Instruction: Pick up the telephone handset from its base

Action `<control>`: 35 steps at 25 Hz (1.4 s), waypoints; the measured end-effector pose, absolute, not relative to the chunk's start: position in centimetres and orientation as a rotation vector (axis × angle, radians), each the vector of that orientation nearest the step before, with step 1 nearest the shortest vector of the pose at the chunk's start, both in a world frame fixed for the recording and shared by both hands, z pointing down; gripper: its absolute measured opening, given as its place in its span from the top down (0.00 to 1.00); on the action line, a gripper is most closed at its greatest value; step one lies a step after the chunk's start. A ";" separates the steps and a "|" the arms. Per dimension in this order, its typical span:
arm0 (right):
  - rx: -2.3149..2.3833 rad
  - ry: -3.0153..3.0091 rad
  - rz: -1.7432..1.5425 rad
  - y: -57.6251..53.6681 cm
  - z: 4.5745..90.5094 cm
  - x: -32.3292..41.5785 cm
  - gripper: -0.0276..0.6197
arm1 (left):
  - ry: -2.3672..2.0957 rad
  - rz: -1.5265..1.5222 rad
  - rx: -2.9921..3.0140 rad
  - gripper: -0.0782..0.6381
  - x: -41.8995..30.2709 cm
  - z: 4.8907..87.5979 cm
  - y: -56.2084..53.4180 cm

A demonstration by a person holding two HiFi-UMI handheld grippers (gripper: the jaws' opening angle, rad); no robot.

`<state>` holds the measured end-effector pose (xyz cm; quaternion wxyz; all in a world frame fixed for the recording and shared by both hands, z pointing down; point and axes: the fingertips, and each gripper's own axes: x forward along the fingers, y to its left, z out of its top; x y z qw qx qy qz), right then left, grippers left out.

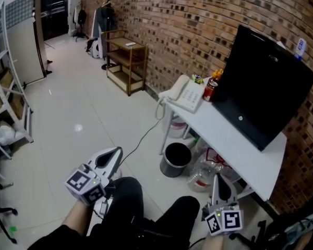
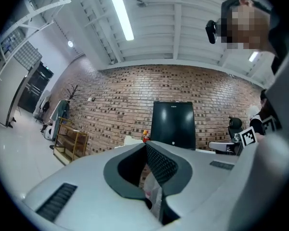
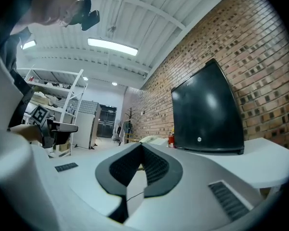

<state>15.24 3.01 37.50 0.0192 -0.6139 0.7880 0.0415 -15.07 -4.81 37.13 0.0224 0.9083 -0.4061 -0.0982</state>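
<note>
A white telephone (image 1: 187, 95) sits at the far end of a white table (image 1: 235, 145) by the brick wall, its handset (image 1: 173, 89) resting on the base's left side. The phone shows small and distant in the left gripper view (image 2: 129, 140) and the right gripper view (image 3: 152, 139). My left gripper (image 1: 117, 151) is held low over my lap, well short of the table, jaws together and nothing in them (image 2: 145, 145). My right gripper (image 1: 217, 177) is near the table's front edge, also shut and empty (image 3: 140, 146).
A large black monitor (image 1: 261, 87) leans on the wall behind the phone, with a red can (image 1: 210, 90) between them. Under the table are a black bin (image 1: 176, 159) and plastic bags (image 1: 206, 171). A wooden shelf (image 1: 126, 61) stands further along the wall.
</note>
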 end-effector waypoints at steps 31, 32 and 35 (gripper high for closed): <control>-1.933 2.518 0.201 -17.7 34.1 17.4 0.95 | -1.119 -0.251 2.889 0.89 -5.4 33.4 -25.9; -1.940 2.514 0.208 -18.1 33.9 17.5 0.95 | -1.108 -0.261 2.894 0.89 -5.2 33.1 -26.4; -1.951 2.503 0.239 -19.2 33.4 17.6 0.95 | -1.065 -0.283 2.902 0.89 -4.2 32.3 -27.7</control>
